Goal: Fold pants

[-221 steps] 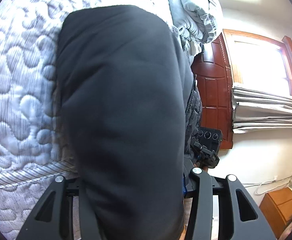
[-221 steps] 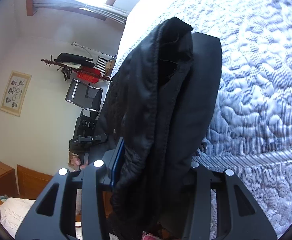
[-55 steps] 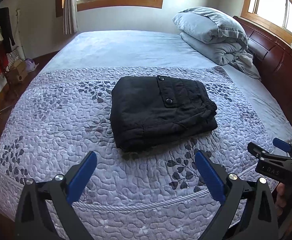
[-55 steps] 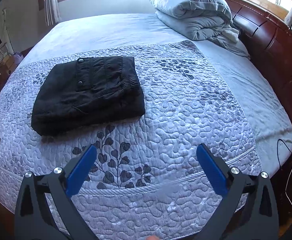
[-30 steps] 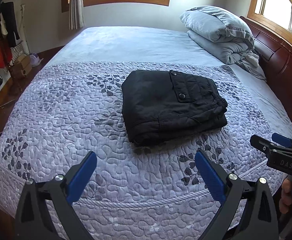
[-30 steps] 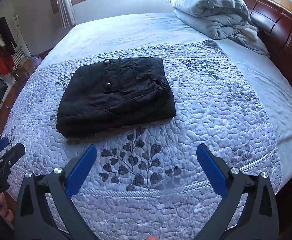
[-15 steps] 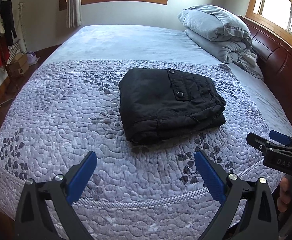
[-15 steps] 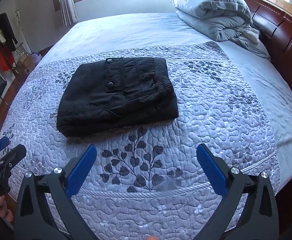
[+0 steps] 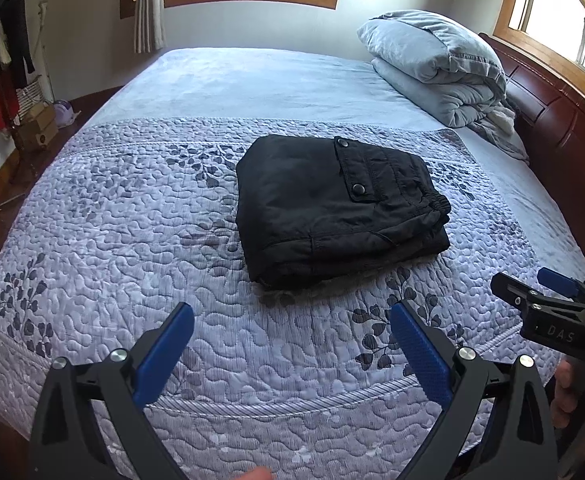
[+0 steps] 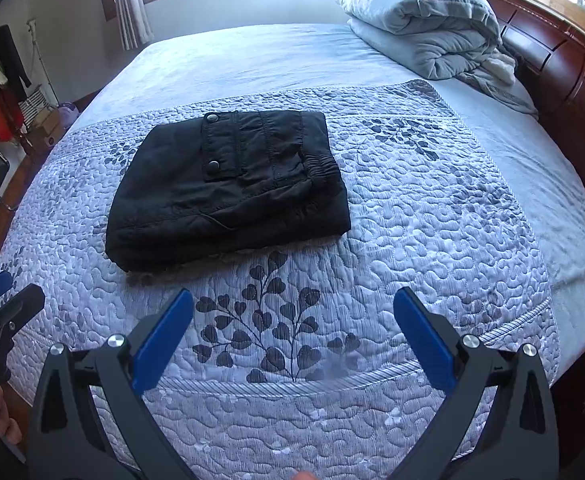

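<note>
Black pants (image 9: 336, 208), folded into a thick rectangular bundle, lie on the quilted bedspread (image 9: 132, 232) at about 12 o'clock from my left gripper (image 9: 290, 334) and about 11 o'clock from my right gripper (image 10: 292, 320). The snap-buttoned pocket flap (image 9: 352, 168) faces up; the elastic waistband (image 9: 436, 204) sits on the side toward the headboard (image 9: 552, 120). Layers are stacked fairly evenly, so I judge the fold complete or nearly so.

Handling, as I judge it: the cloth looks soft, padded and limp, light but bulky, with a slightly slick shell. Lifted by one edge it would likely sag and unfold. The better hold is low on the two short sides at once, pinching all layers together, or at the closed folded edge nearest me.

My left jaws stand wide apart and hold nothing; my right jaws likewise stand wide apart and hold nothing. Both hang over the near edge of the bed, clear of the bundle.

Beyond, at 1 o'clock, a folded grey duvet (image 9: 436, 68) rests beside the headboard.
</note>
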`<state>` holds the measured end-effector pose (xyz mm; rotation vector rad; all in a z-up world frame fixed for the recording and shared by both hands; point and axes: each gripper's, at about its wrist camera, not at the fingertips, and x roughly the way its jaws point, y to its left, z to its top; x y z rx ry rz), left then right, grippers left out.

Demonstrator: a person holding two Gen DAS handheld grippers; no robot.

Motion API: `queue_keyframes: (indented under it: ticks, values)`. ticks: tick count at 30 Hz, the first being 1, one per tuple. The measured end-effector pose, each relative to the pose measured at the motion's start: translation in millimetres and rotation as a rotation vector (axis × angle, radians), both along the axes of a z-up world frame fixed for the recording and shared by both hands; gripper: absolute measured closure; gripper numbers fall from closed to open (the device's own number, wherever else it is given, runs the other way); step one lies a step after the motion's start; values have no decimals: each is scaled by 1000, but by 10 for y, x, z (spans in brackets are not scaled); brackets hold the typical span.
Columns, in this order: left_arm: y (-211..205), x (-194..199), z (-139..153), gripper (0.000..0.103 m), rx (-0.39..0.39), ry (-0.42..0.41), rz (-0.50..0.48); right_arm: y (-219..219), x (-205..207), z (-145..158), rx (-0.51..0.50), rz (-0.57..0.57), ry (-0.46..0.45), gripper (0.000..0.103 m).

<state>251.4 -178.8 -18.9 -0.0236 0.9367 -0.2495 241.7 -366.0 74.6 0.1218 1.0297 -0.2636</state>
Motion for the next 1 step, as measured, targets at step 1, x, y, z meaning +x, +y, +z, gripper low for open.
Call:
queue_keyframes:
  ticks: [1]
  values:
    - [0,-4,2,4,1,-2,1,-2,-4,-3,0,-1,0,3]
